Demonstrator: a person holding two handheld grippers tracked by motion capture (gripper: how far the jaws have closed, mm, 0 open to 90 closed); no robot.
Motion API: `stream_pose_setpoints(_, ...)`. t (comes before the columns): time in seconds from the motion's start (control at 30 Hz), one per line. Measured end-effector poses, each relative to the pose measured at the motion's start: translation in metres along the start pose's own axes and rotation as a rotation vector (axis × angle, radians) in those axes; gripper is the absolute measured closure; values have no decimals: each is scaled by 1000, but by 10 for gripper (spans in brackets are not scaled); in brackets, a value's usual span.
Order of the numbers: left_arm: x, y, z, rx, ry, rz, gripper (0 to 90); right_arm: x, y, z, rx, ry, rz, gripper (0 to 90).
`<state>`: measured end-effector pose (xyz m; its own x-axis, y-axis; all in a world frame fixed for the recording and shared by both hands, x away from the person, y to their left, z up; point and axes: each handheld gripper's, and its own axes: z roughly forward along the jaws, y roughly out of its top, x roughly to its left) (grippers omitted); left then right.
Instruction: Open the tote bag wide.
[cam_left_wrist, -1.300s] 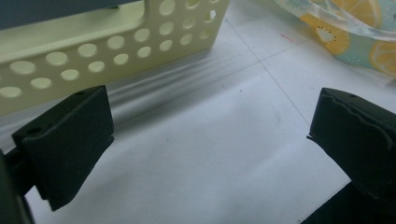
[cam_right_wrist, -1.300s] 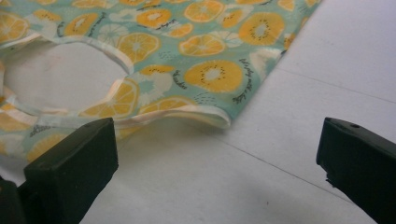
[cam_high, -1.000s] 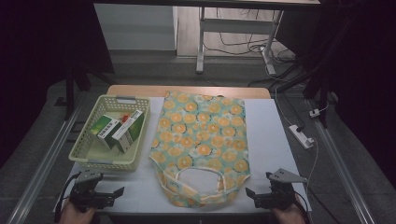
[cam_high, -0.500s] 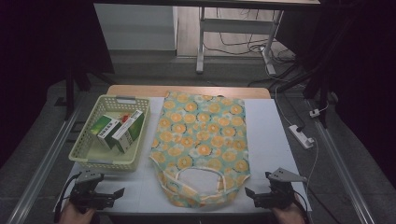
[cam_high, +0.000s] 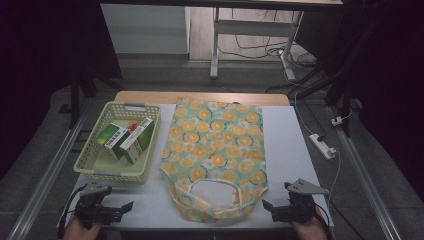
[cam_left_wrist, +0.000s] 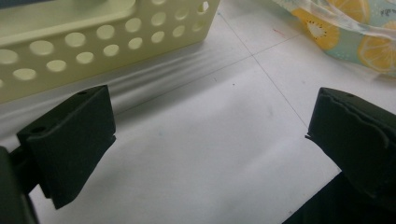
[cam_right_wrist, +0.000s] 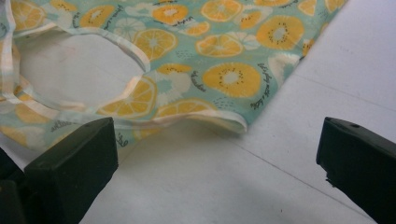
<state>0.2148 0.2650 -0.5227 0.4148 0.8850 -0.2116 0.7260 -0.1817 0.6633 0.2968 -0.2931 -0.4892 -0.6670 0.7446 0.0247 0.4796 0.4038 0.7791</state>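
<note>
Jaws on both your grippers stand spread wide with nothing between them: your left gripper (cam_high: 107, 210) rests at the near left corner of the white surface (cam_high: 295, 150), your right gripper (cam_high: 280, 212) at the near right. Between them the citrus-print tote bag (cam_high: 215, 150) lies flat in the middle, its handles toward you, its near corner just beyond your right jaws. Left of the bag sits a pale yellow basket (cam_high: 90, 167) holding green-and-white boxes (cam_high: 125, 140).

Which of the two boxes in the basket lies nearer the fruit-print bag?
The right-hand box, white top with a green side, beside the basket wall facing the bag.
</note>
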Motion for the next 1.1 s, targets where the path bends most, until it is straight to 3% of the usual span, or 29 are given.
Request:
stream_pose_setpoints(0.37, 0, 0, 0, -1, 5, -3, 7, 4, 2, 4, 12, 20, -32, 0)
stream_pose_setpoints(0.57, -1, 0, 1, 8, 27, -4, 8, 10, 7, 7, 8, 33, -66, 0)
stream_pose_setpoints(0.9, 2, 1, 0, 1, 34, -38, 12, 22, 13, 13, -10, 80, -126, 0)
stream_pose_setpoints(1.1, 1, 2, -1, -10, 63, -23, 11, 30, 19, 17, -8, 116, -139, 0)
